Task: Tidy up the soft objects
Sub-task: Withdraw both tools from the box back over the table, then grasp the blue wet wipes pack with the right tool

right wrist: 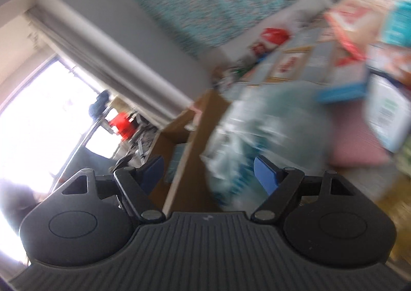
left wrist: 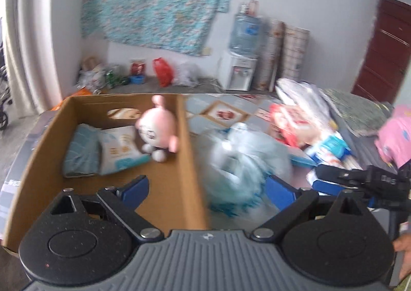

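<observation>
Both grippers stand released: the left gripper (left wrist: 206, 188) has its blue fingers (left wrist: 136, 189) spread wide with nothing pressed between the pads, and the right gripper (right wrist: 208, 171) likewise shows its blue fingers (right wrist: 265, 175) apart and clear of contact. Just ahead of both lies a pale blue, crinkly soft bundle (left wrist: 241, 162), blurred in both views, resting outside the cardboard box (left wrist: 51, 137) and hard against its right wall (left wrist: 191, 157). Inside the box there are already a pink plush toy (left wrist: 156, 126), a white and blue soft pack (left wrist: 120, 152) and a folded teal cloth (left wrist: 82, 152), so the step in hand appears to be taking up the bundle and bringing it over the wall into the box. To do this well, slow the hands first, since both views are smeared and an approach at speed risks pushing the bundle along instead of catching it. Bring one pair of fingers down on either side of a thick fold, not on the slippery outer skin alone, and close only once material sits between the pads. Lift high enough to clear the wall before crossing, and set the bundle on the bare cardboard floor nearest the camera, so the plush toy is not knocked over. More soft packages (left wrist: 303, 116) wait on the surface beyond, near a pink cloth (left wrist: 395, 137).
</observation>
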The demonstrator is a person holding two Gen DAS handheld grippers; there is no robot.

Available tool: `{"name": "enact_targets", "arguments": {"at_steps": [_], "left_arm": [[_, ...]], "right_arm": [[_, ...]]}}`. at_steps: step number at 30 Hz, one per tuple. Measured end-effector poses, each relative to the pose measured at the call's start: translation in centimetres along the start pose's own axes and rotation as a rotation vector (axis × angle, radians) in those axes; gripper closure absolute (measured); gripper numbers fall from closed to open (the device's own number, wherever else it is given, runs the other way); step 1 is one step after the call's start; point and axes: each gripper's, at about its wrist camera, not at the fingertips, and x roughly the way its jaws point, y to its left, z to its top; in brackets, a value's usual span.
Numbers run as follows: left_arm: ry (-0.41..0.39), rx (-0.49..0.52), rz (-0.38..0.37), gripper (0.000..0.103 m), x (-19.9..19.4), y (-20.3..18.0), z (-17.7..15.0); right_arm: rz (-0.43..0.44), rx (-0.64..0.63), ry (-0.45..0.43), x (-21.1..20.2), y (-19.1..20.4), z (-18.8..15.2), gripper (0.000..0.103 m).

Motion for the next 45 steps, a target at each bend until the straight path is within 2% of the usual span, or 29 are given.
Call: {"name": "enact_targets", "arguments": {"at_steps": [5,8,11,14,19,26,34,39,41,43,44,45], "left_arm": [[-0.018,0.068,-0.041,0.005,0.6,-5.3,-2.3],[-0.033,0.077,-0.095,0.005,1.4,-8.1,-3.7],[-0.056,0.076,-0.146,0.005,2.4,-10.7,-4.8],[-0.082,0.105,-0.159,0.005,3.5,-12.9,-5.5],[-0.114,0.139,-0.185,0.005,6.1,-15.1,-6.0],[-0.100,0.137,-0.226,0.005,10.3,-15.5,-5.7],[-0.082,0.133,-0.273,0.005,13.6,-15.2,-5.4],[-0.089,0.171,-0.281,0.005,14.1,-15.0,-5.7],[-0.092,0.181,-0.289,0.005,14.0,-15.0,-5.8],[-0.096,0.193,-0.304,0.005,13.8,-15.0,-5.9],[-0.101,0.198,-0.310,0.005,13.6,-15.0,-6.0],[-0.106,0.203,-0.314,0.005,13.4,-15.0,-6.1]], "right_arm": [[-0.038,0.036,-0.064,-3.4,-2.7,-2.3,0.025],[-0.065,0.020,-0.110,-5.1,-3.1,-2.9,0.025],[-0.106,-0.009,-0.172,-6.5,-3.3,-2.4,0.025],[-0.180,-0.053,-0.257,-8.2,-3.9,-1.4,0.025],[-0.280,-0.048,-0.343,-8.8,-6.4,2.1,0.025],[-0.399,0.045,-0.367,-6.2,-11.9,6.7,0.025],[-0.502,0.178,-0.298,-2.0,-17.5,11.4,0.026],[-0.551,0.173,-0.286,0.4,-18.3,12.5,0.027],[-0.569,0.159,-0.287,1.2,-18.1,12.8,0.031],[-0.593,0.141,-0.285,1.8,-18.0,13.1,0.042],[-0.609,0.125,-0.291,2.2,-17.9,13.2,0.056],[-0.609,0.116,-0.292,2.2,-17.8,13.2,0.060]]}}
